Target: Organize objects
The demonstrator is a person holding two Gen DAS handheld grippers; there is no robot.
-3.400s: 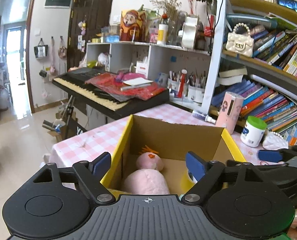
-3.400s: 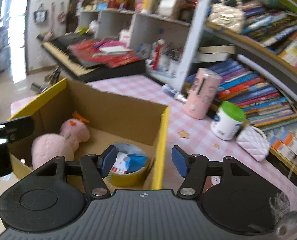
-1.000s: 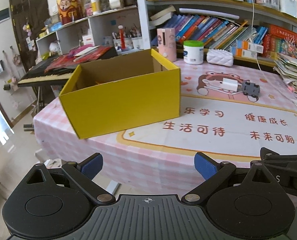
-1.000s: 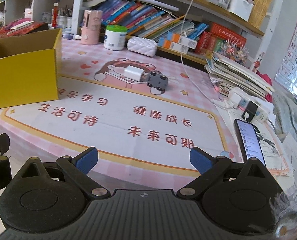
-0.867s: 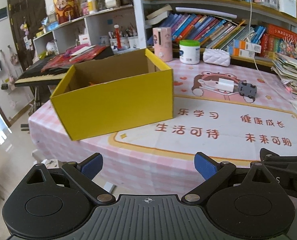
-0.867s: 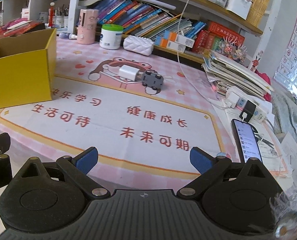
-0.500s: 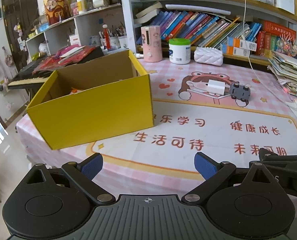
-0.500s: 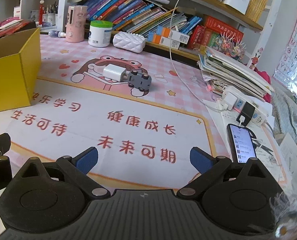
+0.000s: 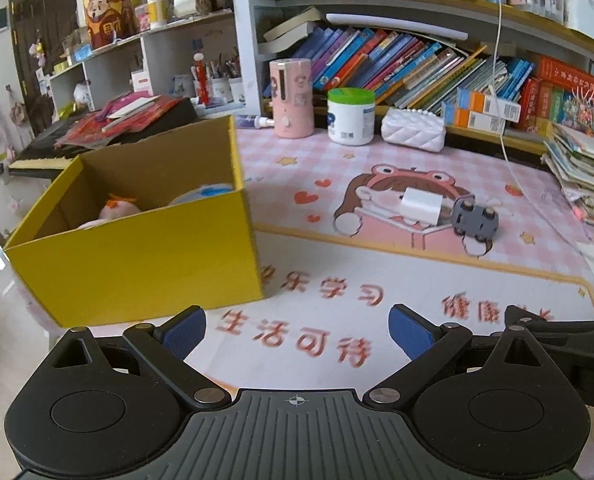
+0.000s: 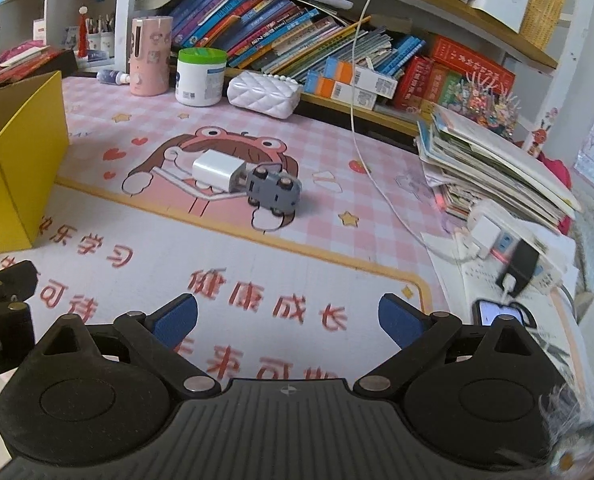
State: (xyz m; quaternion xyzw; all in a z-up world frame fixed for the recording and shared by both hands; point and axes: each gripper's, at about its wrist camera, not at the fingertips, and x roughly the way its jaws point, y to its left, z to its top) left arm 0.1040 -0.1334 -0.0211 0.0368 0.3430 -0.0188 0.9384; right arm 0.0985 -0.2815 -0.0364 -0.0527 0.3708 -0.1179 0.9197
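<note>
A yellow cardboard box (image 9: 145,252) stands on the left of the pink table mat (image 9: 337,312); it also shows in the right wrist view (image 10: 13,152). Inside it lie a pink plush toy (image 9: 117,210) and a roll of tape (image 9: 201,194). A white charger block (image 10: 217,170) and a grey toy car (image 10: 273,192) lie touching on the mat's cartoon print; both also show in the left wrist view, the charger (image 9: 421,204) and the car (image 9: 473,220). My left gripper (image 9: 297,326) and my right gripper (image 10: 287,316) are open and empty, low over the near part of the mat.
A pink canister (image 10: 149,56), a green-lidded white jar (image 10: 199,76) and a white quilted purse (image 10: 263,94) stand along the bookshelf at the back. A stack of books (image 10: 493,160), a power strip (image 10: 509,240), a phone (image 10: 497,314) and a hanging white cable (image 10: 361,120) are on the right.
Both grippers have moved forward and to the right over the mat, away from the box. The charger and the toy car look nearer. Both stay open and empty.
</note>
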